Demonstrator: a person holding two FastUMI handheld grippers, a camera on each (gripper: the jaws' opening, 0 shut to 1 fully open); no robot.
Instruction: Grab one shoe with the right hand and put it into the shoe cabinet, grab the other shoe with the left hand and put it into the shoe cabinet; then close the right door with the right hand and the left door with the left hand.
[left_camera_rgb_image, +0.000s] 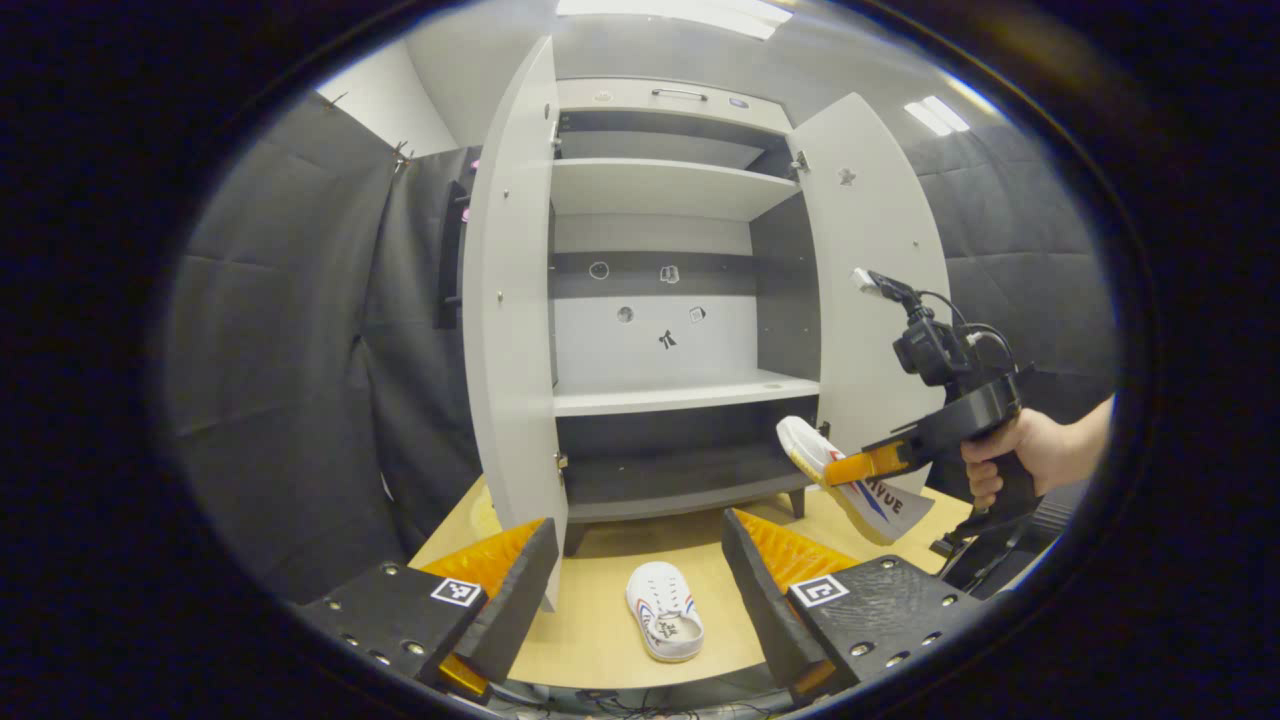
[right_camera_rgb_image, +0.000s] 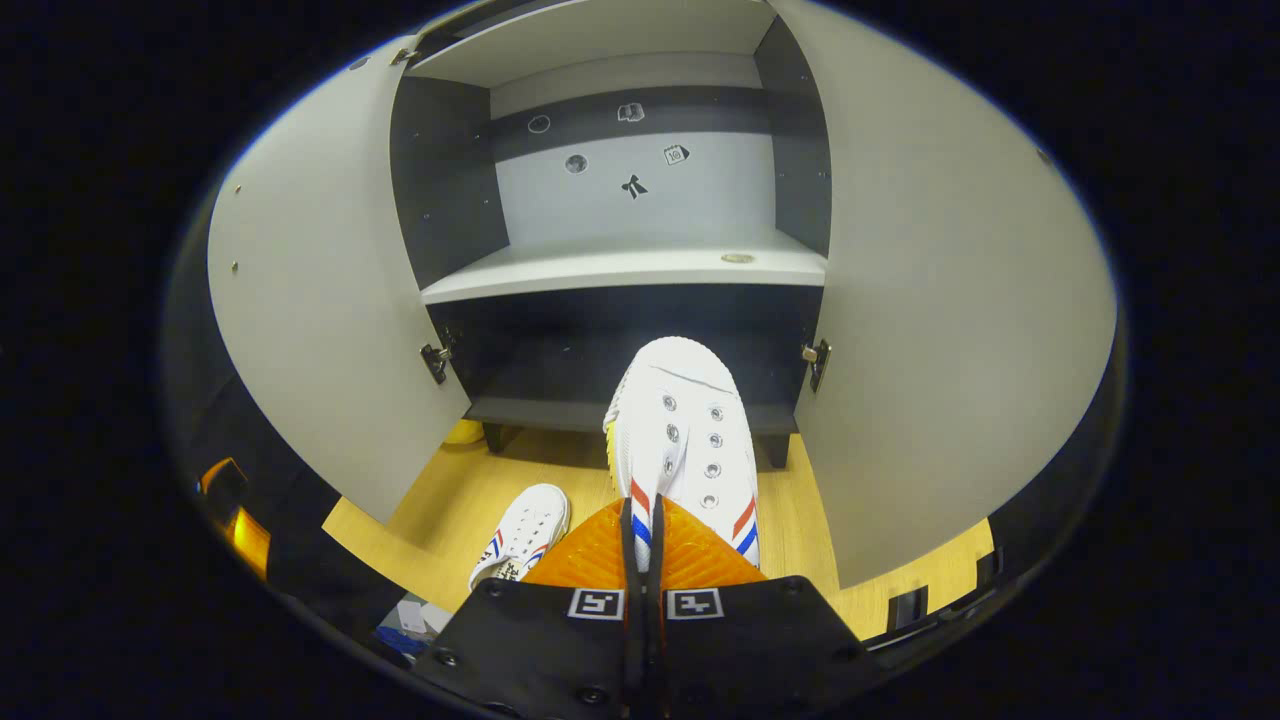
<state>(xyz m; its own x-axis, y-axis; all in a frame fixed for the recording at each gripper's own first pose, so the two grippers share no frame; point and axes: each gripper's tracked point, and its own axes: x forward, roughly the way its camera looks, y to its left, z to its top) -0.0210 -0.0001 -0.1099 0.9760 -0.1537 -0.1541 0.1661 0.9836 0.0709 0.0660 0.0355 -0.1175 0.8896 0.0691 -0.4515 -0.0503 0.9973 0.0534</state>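
Booth with dark padded walls, wooden table (left_camera_rgb_image: 600, 640) carrying the shoe cabinet (left_camera_rgb_image: 660, 395), both doors swung wide. First shoe (right_camera_rgb_image: 685, 440) is pinched by its collar in the right gripper (right_camera_rgb_image: 642, 545), fingers pressed nearly together on the fabric, toe pointing at the dark bottom compartment and held in the air just in front of the opening, not yet inside. From the left gripper view the same shoe (left_camera_rgb_image: 850, 480) hangs off that gripper near the right door (left_camera_rgb_image: 870, 270), a hand (left_camera_rgb_image: 1020, 455) on the grip. Second shoe (left_camera_rgb_image: 665, 610) lies on the table in front of the cabinet, untouched, sitting between the spread fingers of the left gripper (left_camera_rgb_image: 640, 590), which is wide apart and holding nothing. Left door (left_camera_rgb_image: 515, 300) open too. Progress estimate: early, step one about half done. Left: seat the first shoe on a shelf, pick and place the second with the left, then shut right door, then left door. Shelves look bare so far.
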